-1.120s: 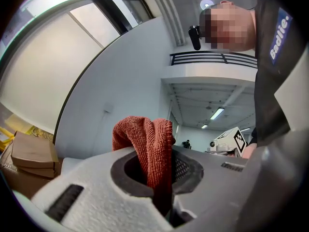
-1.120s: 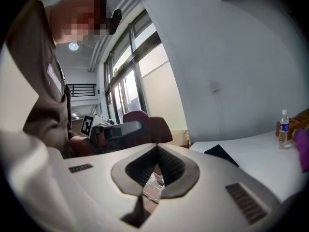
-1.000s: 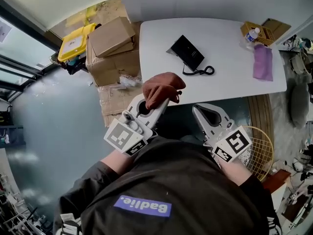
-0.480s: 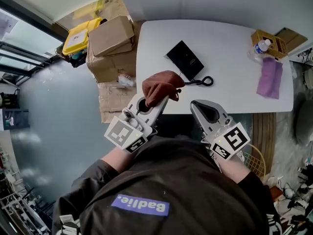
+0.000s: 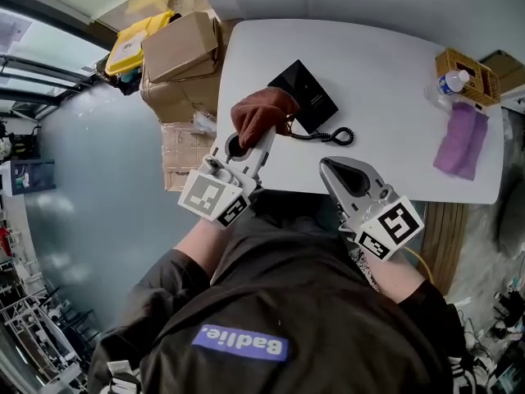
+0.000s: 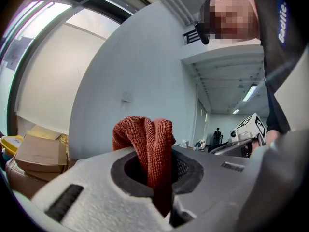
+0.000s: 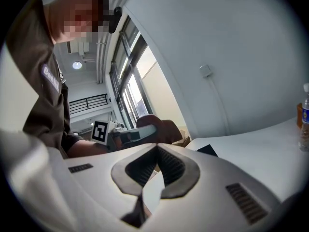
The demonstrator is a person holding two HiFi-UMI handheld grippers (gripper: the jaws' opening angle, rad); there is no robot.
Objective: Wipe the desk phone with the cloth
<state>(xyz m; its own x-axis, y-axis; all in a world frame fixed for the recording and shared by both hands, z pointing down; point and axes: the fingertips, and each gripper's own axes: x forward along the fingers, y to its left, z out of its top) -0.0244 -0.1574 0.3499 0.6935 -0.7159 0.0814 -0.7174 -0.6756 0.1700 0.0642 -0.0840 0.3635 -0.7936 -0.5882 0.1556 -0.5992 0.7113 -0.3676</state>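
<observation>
A black desk phone (image 5: 308, 93) lies on the white table (image 5: 394, 80), its coiled cord (image 5: 335, 135) trailing toward the near edge. My left gripper (image 5: 261, 130) is shut on a rust-brown cloth (image 5: 259, 112); the bunched cloth hangs over the phone's left corner. The left gripper view shows the cloth (image 6: 150, 149) pinched between the jaws and standing up above them. My right gripper (image 5: 338, 168) sits at the table's near edge, below the cord, with its tips together and nothing held. In the right gripper view a corner of the phone (image 7: 207, 150) shows beyond the jaws (image 7: 157, 147).
A purple cloth (image 5: 461, 140), a plastic bottle (image 5: 447, 84) and a small wicker box (image 5: 467, 71) sit at the table's right end. Cardboard boxes (image 5: 179, 56) and a yellow case (image 5: 133, 46) are stacked on the floor left of the table.
Both grippers have moved forward toward the table. The cloth in the left gripper has reached the phone's left corner. The right gripper has come up to the table's near edge.
</observation>
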